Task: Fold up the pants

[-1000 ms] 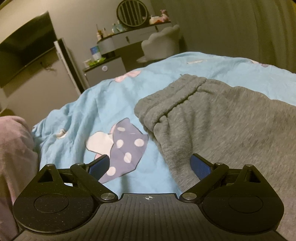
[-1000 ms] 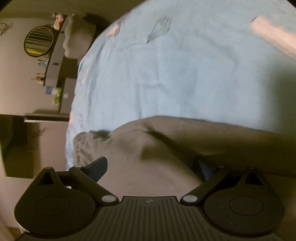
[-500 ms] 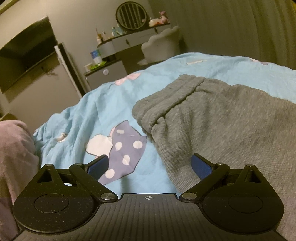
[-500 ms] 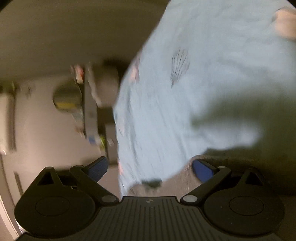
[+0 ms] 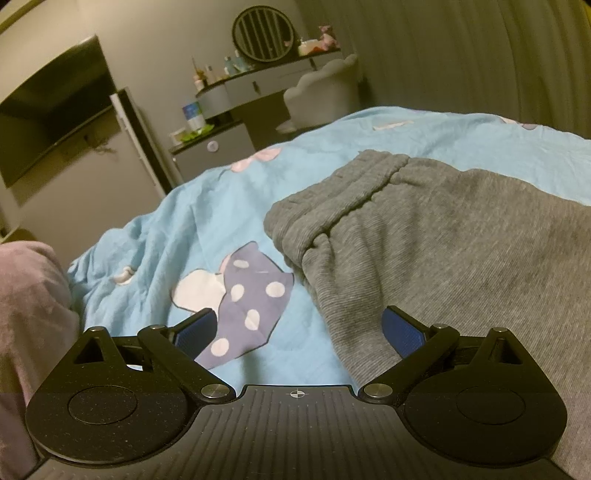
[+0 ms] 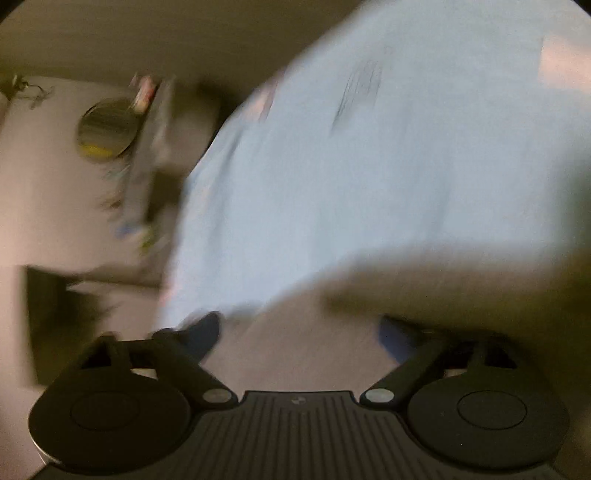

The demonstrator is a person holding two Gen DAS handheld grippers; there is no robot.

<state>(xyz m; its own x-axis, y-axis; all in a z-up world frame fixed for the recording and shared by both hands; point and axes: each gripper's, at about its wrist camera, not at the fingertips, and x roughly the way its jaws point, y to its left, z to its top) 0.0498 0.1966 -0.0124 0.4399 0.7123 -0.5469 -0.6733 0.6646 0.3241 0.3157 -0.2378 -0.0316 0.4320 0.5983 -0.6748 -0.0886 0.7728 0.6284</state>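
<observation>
Grey knit pants lie on the light blue bedspread, waistband toward the far side. My left gripper is open and empty, low over the bed at the pants' near left edge; its right blue pad is over the grey cloth, its left pad over the spotted print. The right wrist view is heavily blurred. My right gripper is open there, with grey cloth between and below its fingers and the blue bedspread beyond.
A pink blanket lies at the left edge of the bed. Beyond the bed stand a dressing table with a round mirror, a pale chair, a small cabinet and a wall television.
The left gripper has barely moved. The right gripper has swung fast across the bed; its view went from steady over the pants to blurred, with the cloth low between its fingers.
</observation>
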